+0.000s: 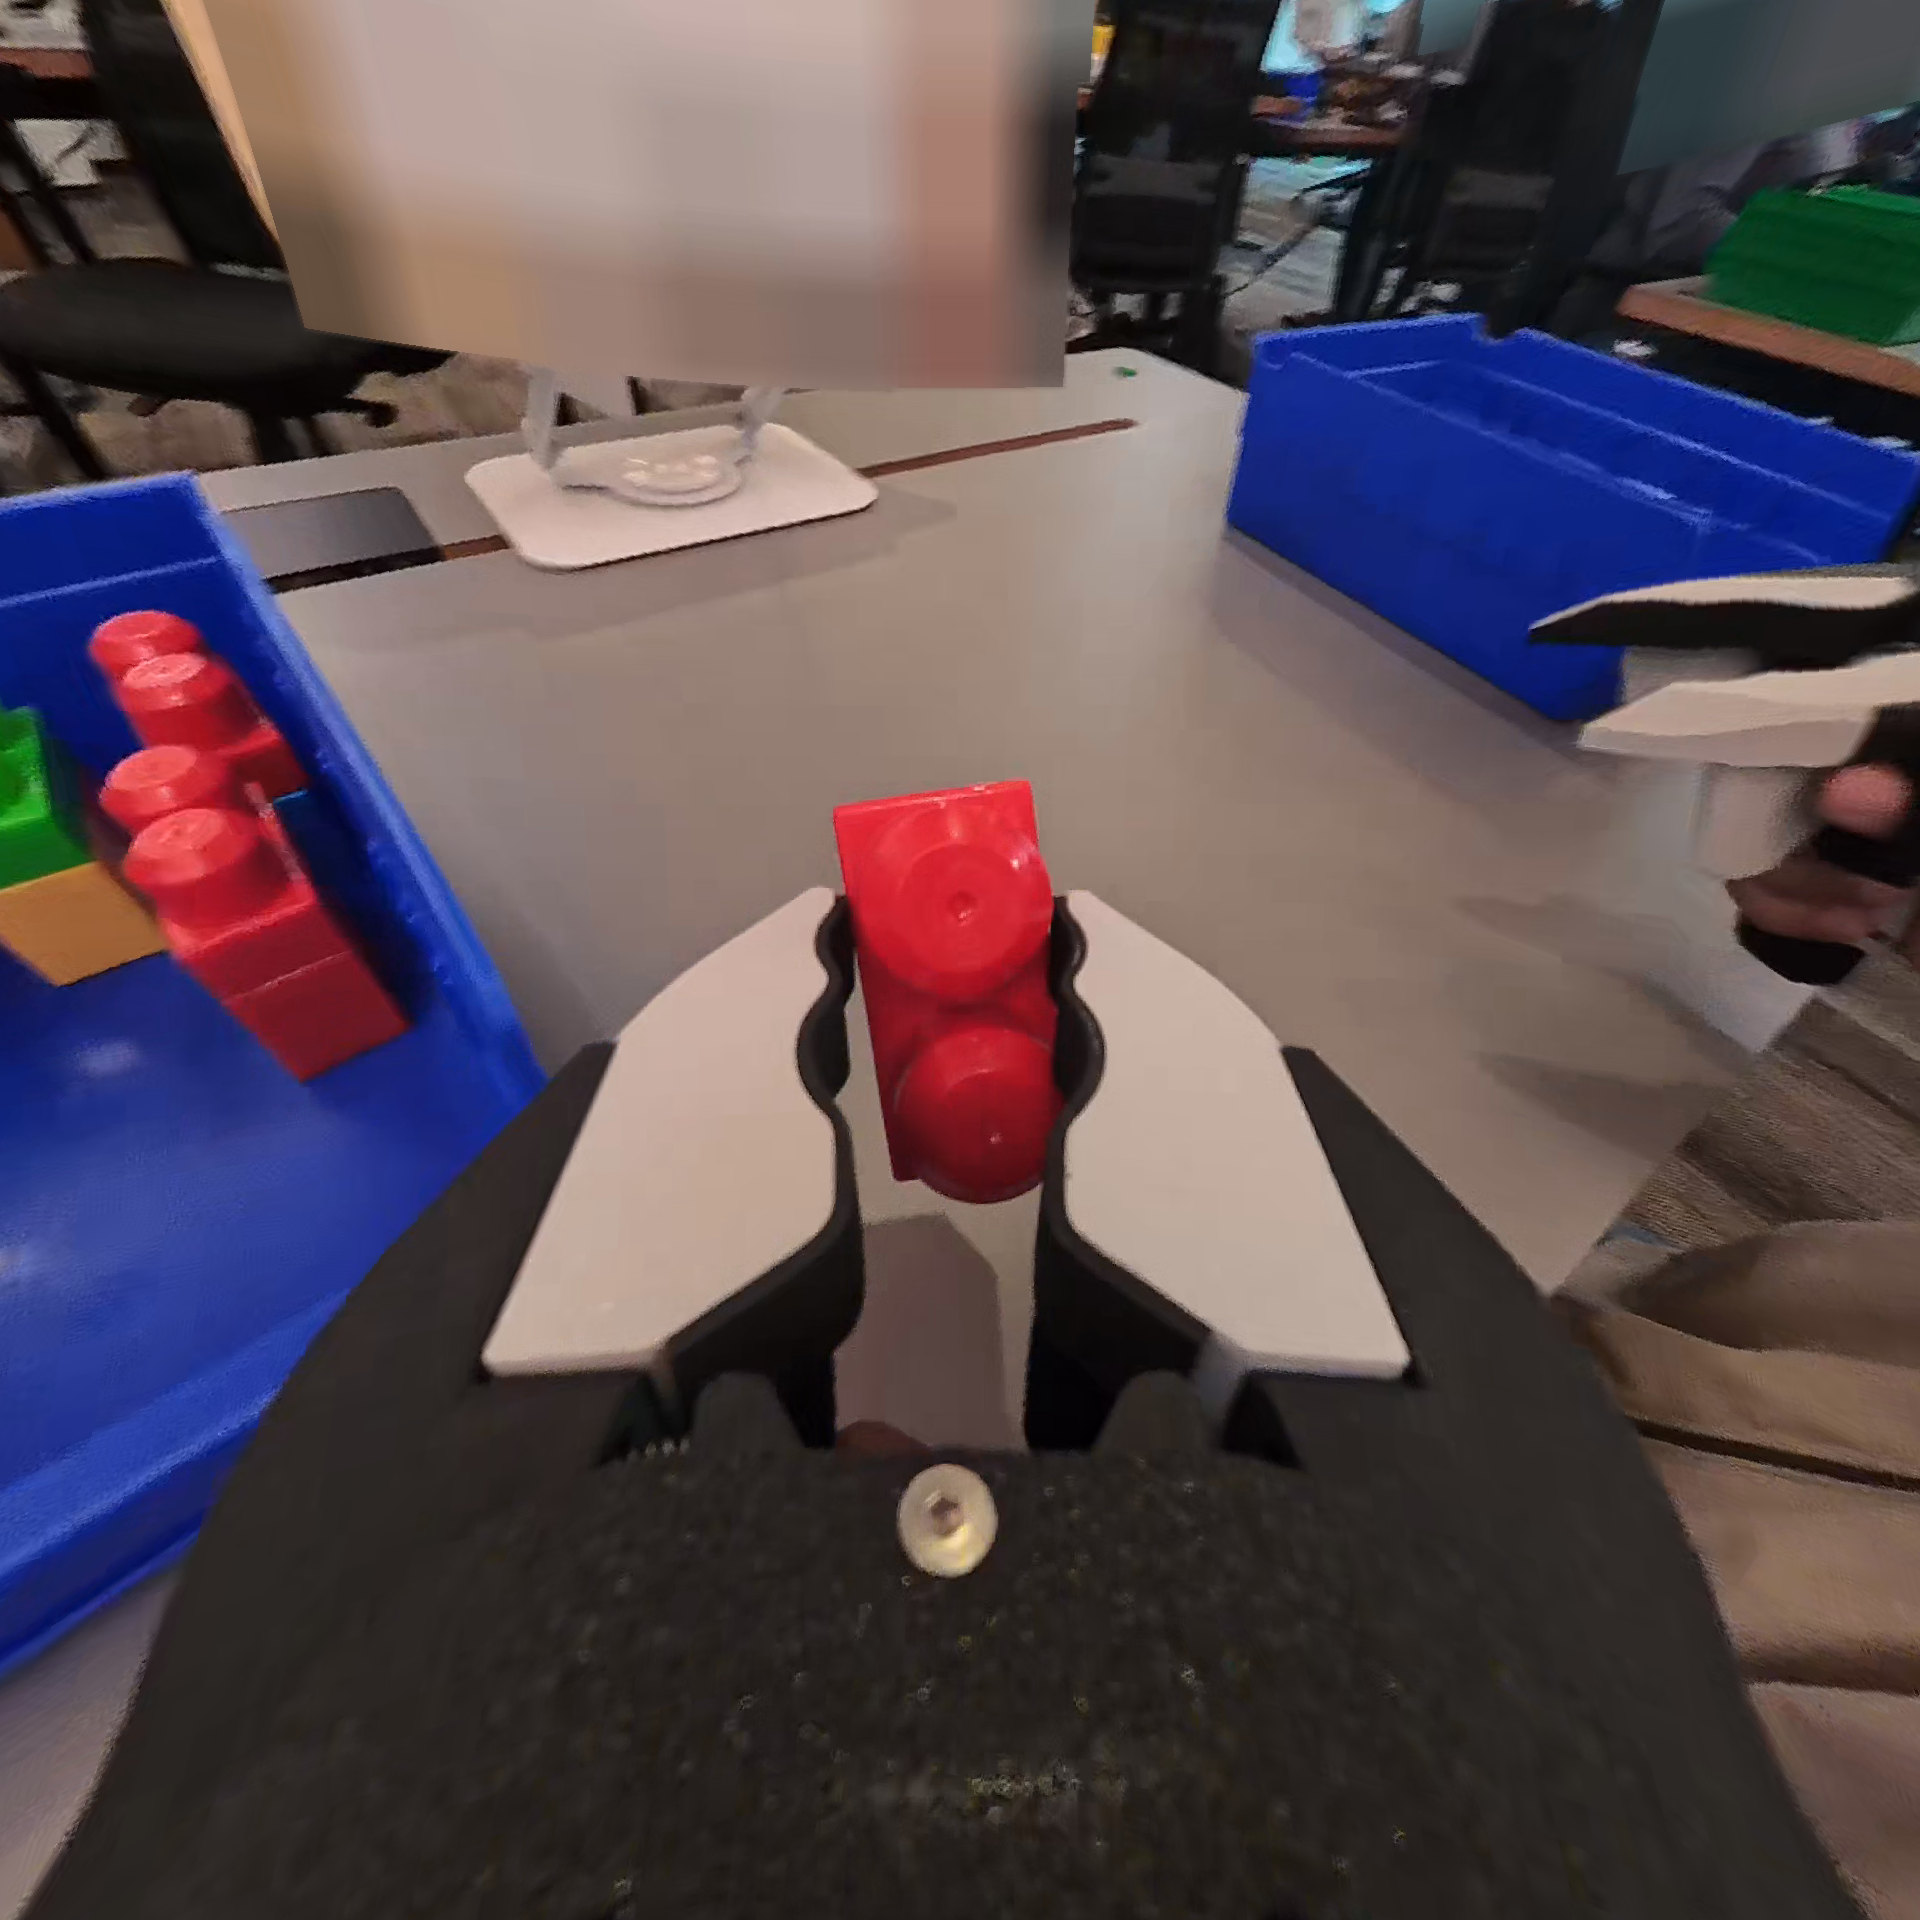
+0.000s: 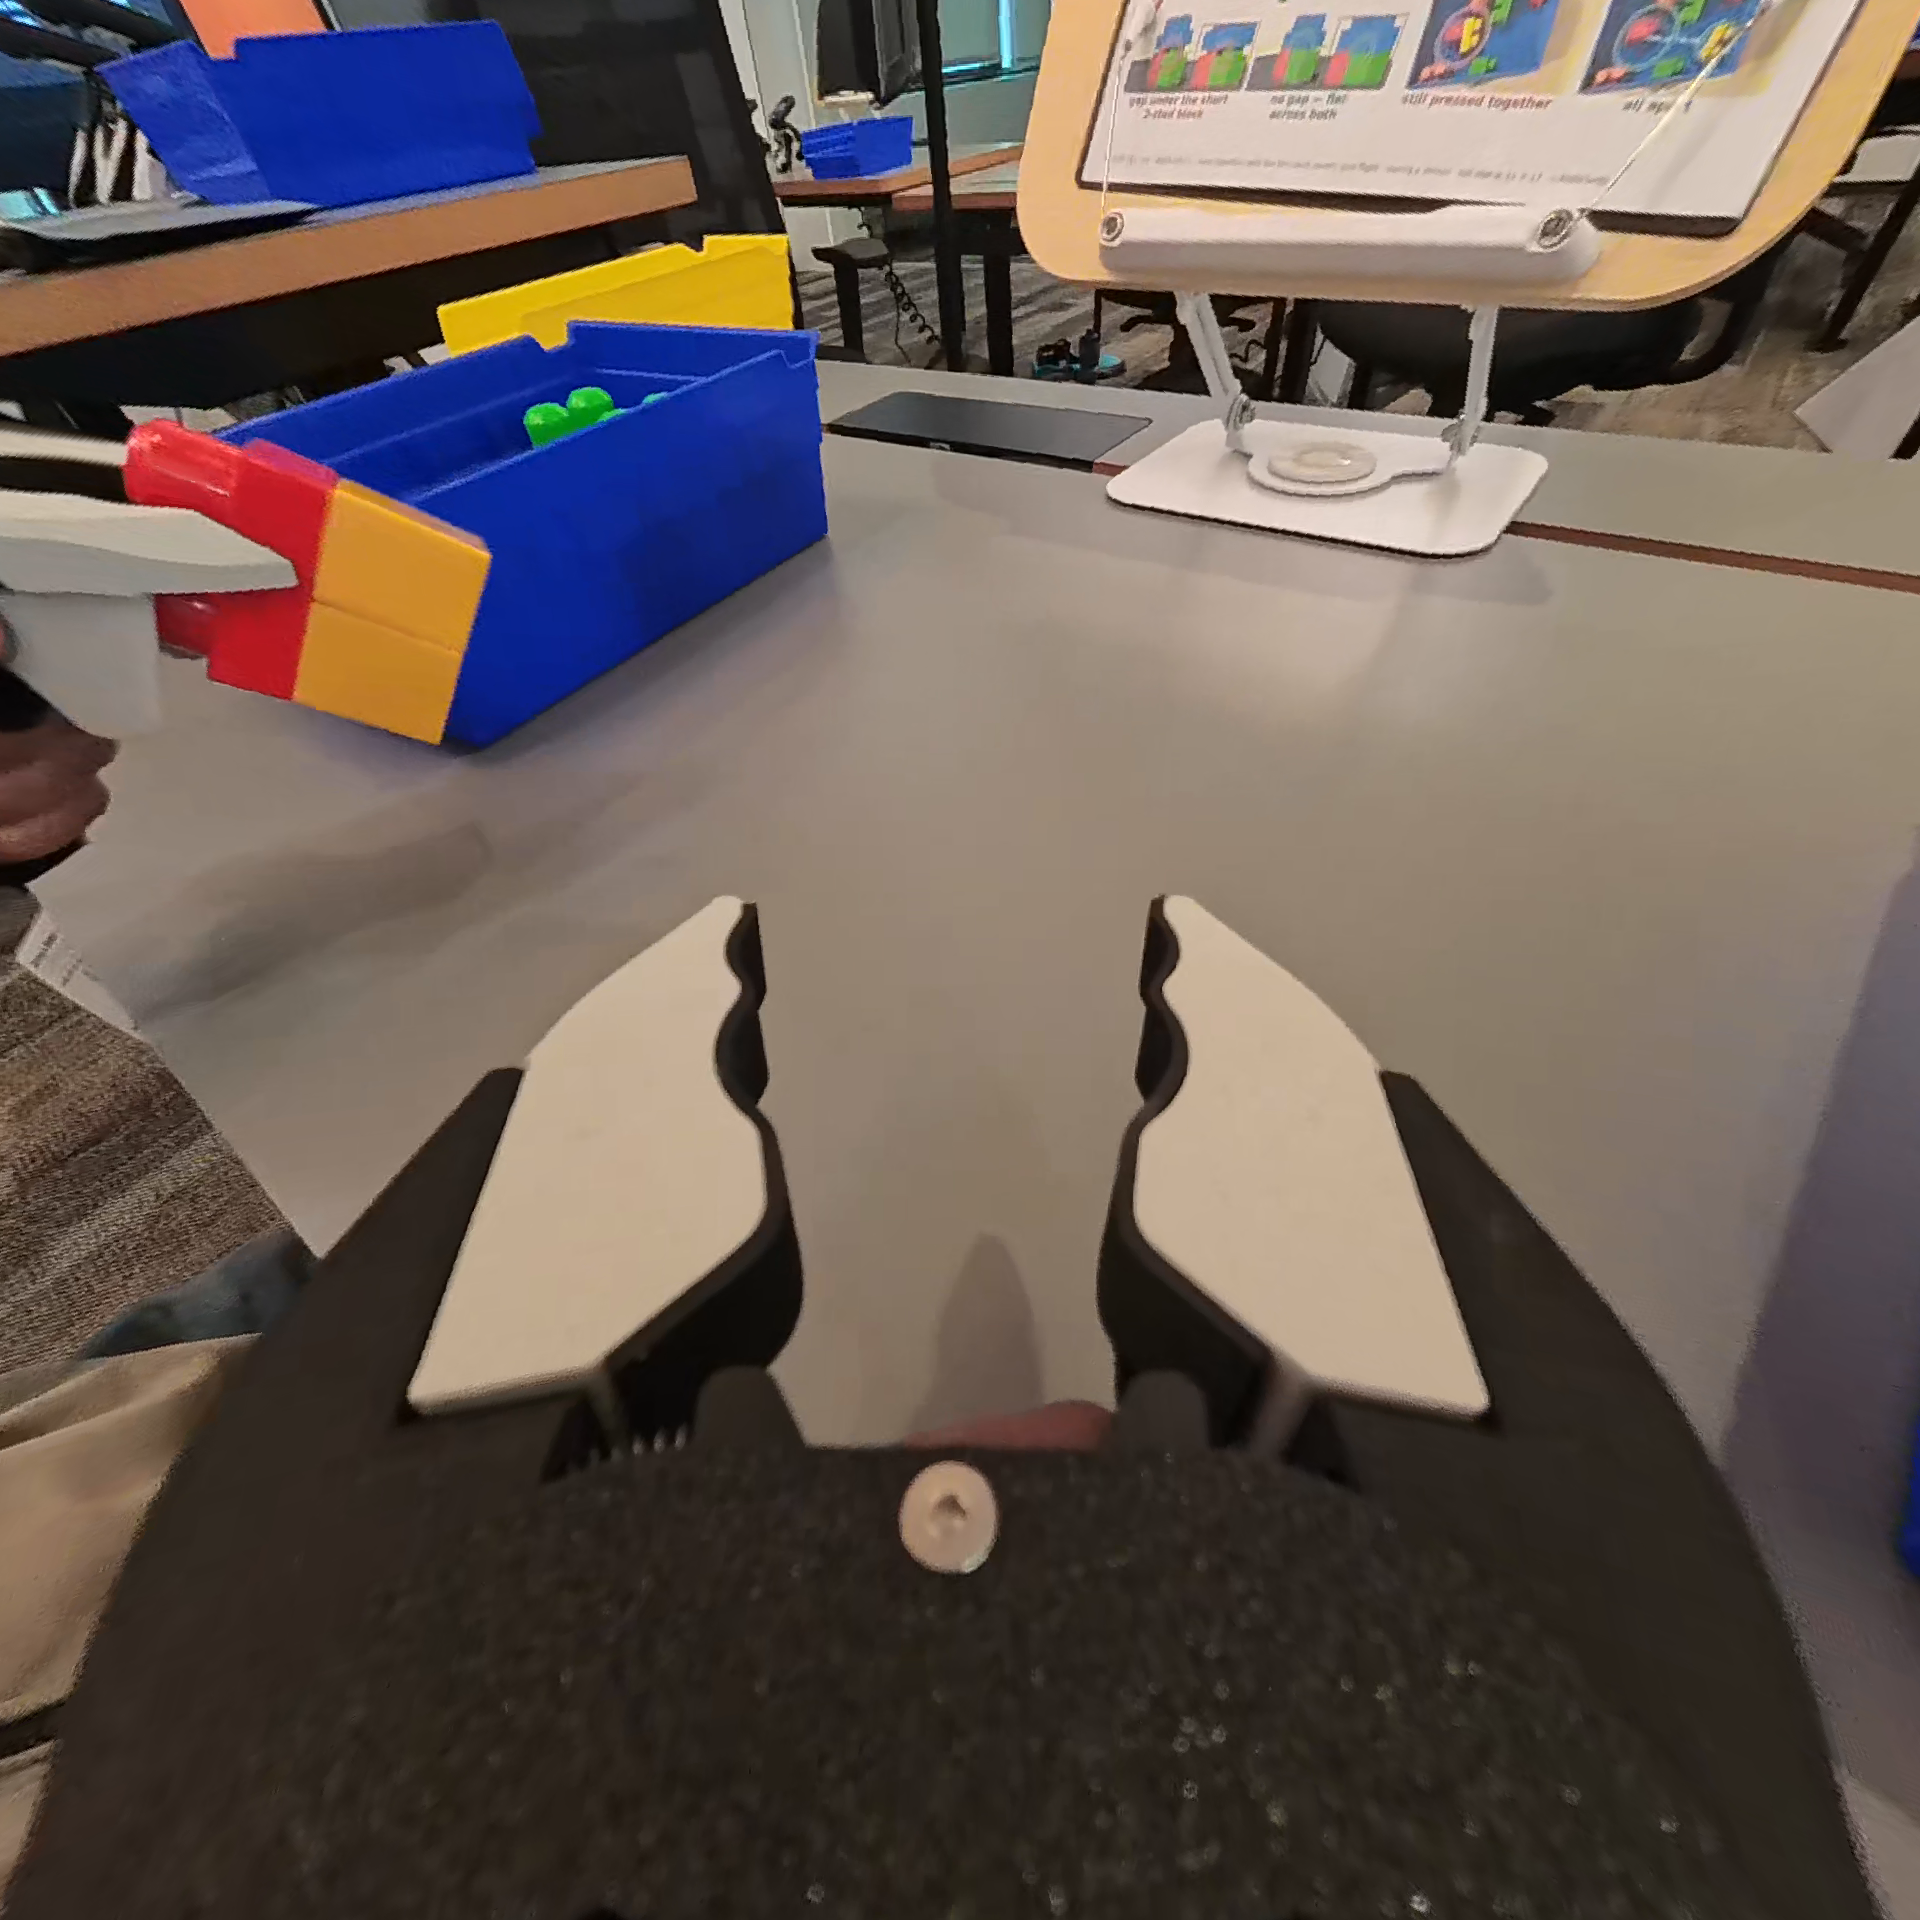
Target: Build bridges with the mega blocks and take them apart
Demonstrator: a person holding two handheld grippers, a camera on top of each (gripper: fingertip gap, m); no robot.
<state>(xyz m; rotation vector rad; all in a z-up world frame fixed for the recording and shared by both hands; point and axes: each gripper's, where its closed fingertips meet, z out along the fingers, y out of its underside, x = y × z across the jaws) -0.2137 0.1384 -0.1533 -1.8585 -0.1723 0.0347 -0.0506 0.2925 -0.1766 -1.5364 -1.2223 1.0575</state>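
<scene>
- The left claw is closed on a red block, pinching its 2 long sides, studs pointing back at the camera.
- From the right wrist view, that red block has a yellow block joined to its underside, so the left claw carries a 2-piece stack, held in the air just in front of the left bin.
- The right claw is open and holds nothing; it hovers over the bare counter, well apart from the stack.
- Risk 1: the yellow block is gripped by nothing (only the stud fit holds it), so a jolt or a hard tilt could shake it loose and drop it onto the counter.
- Risk 2: the stack hangs close to the bin wall; a sideways swing could knock the yellow block against it and twist the stack in the grip.
- Risk 3: if the right claw comes in to pull the 2 apart and bites the seam rather than the yellow body, the blocks may jam or slip out.
- Look of the blocks: glossy hard plastic, red with 2 round studs, yellow with flat plain sides; the seam looks tight.
- More blocks lie in the left bin: red, green and an orange-yellow one. The far bin looks empty, as far as its walls let me see.
</scene>
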